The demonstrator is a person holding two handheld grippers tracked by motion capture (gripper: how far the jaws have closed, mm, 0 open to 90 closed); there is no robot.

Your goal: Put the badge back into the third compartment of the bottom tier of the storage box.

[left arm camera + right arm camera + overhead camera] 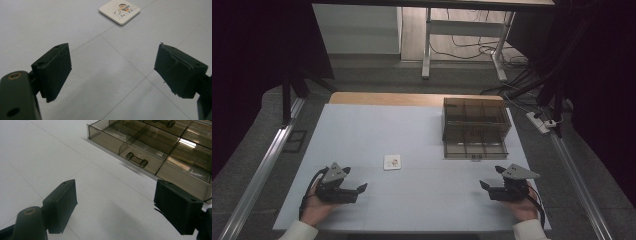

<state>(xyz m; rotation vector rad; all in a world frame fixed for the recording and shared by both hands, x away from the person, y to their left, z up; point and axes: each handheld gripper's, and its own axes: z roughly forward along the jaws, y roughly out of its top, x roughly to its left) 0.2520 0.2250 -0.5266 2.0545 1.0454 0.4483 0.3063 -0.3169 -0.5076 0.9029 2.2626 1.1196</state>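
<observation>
I have both hands low at the near edge of the pale surface (362,130), one gripper in each. My left gripper (354,191) sits at the near left, its fingers (53,71) spread wide with nothing between them; in the left gripper view I look through the gap at bare surface crossed by thin seam lines. Ahead of it, well apart, lies a small white square tile (119,11) with a cartoon figure printed on it, flat on the surface; from the high view the tile (392,162) sits a little left of centre, nearer my left gripper than my right.

My right gripper (490,189) rests at the near right, fingers (61,205) also parted wide and holding nothing. Beyond it stands a smoky transparent drawer box (475,127) on the far right part of the surface, with its lower drawer pulled out toward me and divided into compartments. In the right gripper view I see the drawer's front wall with a small bar handle (136,159) on it, close ahead of the right-hand finger but apart from it. What the compartments hold I cannot tell
</observation>
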